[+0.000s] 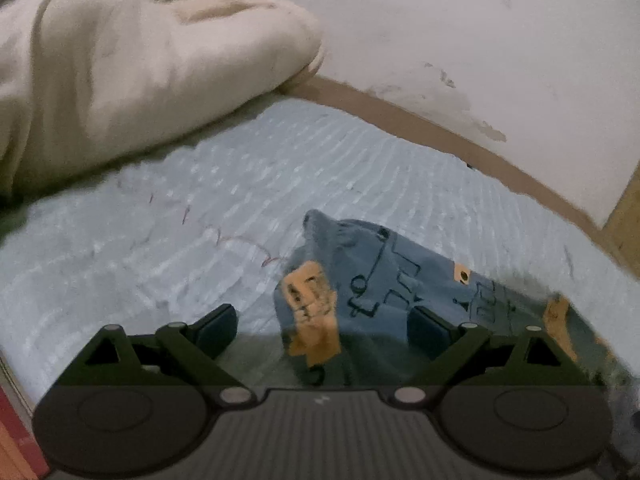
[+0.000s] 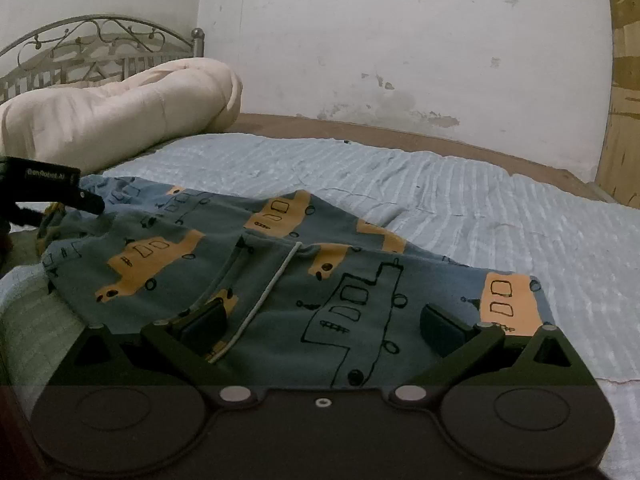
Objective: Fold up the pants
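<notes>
I see pants (image 2: 280,280) bunched mid-frame on bedspread (image 2: 440,192), no neat fold yet. Left gripper (image 1: 320,328) spread, right gripper (image 2: 326,324) spread, neither pinching cloth.

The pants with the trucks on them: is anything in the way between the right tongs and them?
Nothing visible is. The right tongs are open right above the pants, which lie on the bed. The pillow sits far back by the headboard, off to the side.

Stained white wall (image 2: 400,40), metal headboard (image 2: 100,48)
</notes>
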### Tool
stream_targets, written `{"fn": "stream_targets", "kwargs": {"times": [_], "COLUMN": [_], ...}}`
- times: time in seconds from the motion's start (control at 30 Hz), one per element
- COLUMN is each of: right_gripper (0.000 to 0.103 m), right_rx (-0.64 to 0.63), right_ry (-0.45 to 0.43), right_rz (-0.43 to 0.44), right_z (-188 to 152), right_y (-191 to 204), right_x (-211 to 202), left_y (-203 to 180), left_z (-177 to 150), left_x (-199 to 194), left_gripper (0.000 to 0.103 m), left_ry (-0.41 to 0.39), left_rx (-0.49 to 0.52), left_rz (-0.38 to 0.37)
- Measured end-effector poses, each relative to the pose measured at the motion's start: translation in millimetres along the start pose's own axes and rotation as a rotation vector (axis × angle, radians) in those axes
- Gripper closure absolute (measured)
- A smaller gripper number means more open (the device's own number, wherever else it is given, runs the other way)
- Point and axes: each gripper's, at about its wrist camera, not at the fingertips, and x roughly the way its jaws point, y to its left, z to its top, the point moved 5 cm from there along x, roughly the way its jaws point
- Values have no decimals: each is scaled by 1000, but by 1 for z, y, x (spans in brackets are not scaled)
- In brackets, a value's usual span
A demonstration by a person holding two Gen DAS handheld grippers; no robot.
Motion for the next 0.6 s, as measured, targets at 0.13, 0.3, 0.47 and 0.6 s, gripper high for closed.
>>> {"fn": "stream_targets", "kwargs": {"times": [0.13,0.3,0.47,0.6], "right_gripper": [1,1,1,1], "right_rx": [3,6,7,6], "right_ry": [-1,-2,-2,-1], "right_rz": [2,4,5,4], "right_z": [0,0,0,0], "right_y": [0,-1,-1,-1], "right_x": [0,0,0,0], "left_y": [5,6,4,6], "left_z": [1,3,6,12], "left_x": [-3,-4,-6,-9], "left_gripper": [20,31,54,82], "left_ry": [8,17,25,19], "left_rx": [-30,-56,-74,-104], "left_rz": [-10,-13,-17,-6]}}
